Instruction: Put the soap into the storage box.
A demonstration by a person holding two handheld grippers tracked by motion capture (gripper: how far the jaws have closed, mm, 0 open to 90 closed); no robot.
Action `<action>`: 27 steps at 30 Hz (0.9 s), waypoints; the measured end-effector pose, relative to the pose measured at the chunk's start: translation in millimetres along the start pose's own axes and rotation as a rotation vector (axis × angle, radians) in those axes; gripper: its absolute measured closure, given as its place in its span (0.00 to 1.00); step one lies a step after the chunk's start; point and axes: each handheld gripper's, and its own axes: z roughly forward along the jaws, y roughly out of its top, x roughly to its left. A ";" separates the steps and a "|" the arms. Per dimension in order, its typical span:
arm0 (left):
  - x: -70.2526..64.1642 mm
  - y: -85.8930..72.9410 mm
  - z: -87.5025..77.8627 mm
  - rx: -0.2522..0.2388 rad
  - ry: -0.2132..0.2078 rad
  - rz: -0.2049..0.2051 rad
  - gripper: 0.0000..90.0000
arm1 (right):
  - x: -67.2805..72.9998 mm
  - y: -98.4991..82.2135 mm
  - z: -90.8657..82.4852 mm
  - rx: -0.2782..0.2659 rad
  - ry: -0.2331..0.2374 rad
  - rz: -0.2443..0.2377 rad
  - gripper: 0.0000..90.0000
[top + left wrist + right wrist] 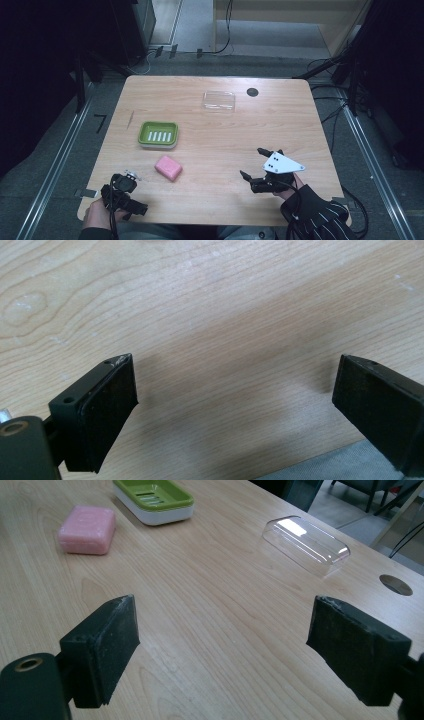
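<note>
Presently both tongs, left (pixel 131 176) and right (pixel 253 162), gape empty at the near tabletop (pixel 220 145) edge; the pink soap (pixel 168 168) lies between them, beside its green dish (pixel 158 134), within either's reach.

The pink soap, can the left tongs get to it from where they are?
Probably yes. The pink soap lies in the open on the table, just ahead and to the right of the left tongs, which are open, with nothing between them.
</note>
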 end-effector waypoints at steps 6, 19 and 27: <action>-0.7 0.4 -0.7 -0.001 0.004 0.000 0.05 | 0.7 0.4 1.1 0.003 0.003 -0.003 0.15; -1.4 9.9 -1.8 0.042 0.011 0.006 0.05 | -0.5 -1.1 -1.5 0.003 -0.007 0.005 0.15; -2.7 17.0 -5.4 0.057 0.005 0.017 0.05 | -0.7 -1.5 -1.2 0.006 -0.001 0.000 0.15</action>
